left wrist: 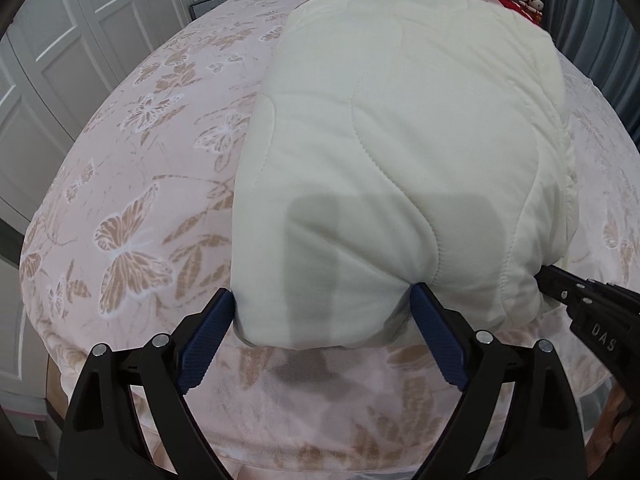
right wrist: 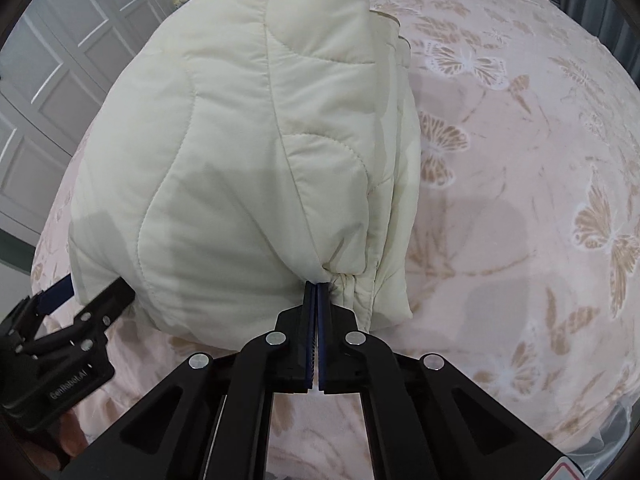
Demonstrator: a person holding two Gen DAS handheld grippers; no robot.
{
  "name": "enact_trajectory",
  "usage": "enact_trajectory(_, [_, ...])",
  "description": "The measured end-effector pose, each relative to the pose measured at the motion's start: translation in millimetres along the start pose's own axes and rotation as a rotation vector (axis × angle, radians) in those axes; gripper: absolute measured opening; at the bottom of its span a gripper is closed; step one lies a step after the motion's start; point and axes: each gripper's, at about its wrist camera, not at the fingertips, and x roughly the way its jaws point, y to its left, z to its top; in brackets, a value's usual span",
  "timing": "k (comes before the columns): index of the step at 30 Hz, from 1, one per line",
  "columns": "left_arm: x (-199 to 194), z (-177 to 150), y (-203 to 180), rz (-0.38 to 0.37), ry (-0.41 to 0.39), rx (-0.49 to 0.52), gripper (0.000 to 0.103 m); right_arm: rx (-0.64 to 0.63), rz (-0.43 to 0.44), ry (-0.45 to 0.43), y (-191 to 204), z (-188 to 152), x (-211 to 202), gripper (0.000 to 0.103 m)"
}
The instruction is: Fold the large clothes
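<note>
Here my right gripper [right wrist: 316, 292] has its jaws pressed together on the near hem of the cream quilted jacket [left wrist: 400, 140], anchoring it on the bed [left wrist: 140, 200]; my left gripper [left wrist: 322, 312] jaws spread astride the hem's other corner, ready to pinch.

1. The left gripper [left wrist: 322, 308] is matte black plastic, with two long arms that each have a triangular cut-out.
2. Its finger pads [left wrist: 438, 340] are dark blue and ribbed.
3. Round silver pivot pins [left wrist: 483, 336] sit at the linkage joints.
4. The right gripper [right wrist: 316, 289] is built the same; white lettering marks each body.
</note>
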Motion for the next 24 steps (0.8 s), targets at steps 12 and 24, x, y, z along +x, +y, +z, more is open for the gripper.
enact_trajectory(12, [-1.8,1.5,30.4,-0.188,0.016,-0.119,0.093,0.016,0.047,-0.022,-2.0,2.5,-16.5,0.001])
enact_trajectory(24, [-76.8,89.8,91.3,-0.23,-0.19,-0.25,0.092,0.123,0.09,-0.226,-14.5,65.0,-98.0,0.041])
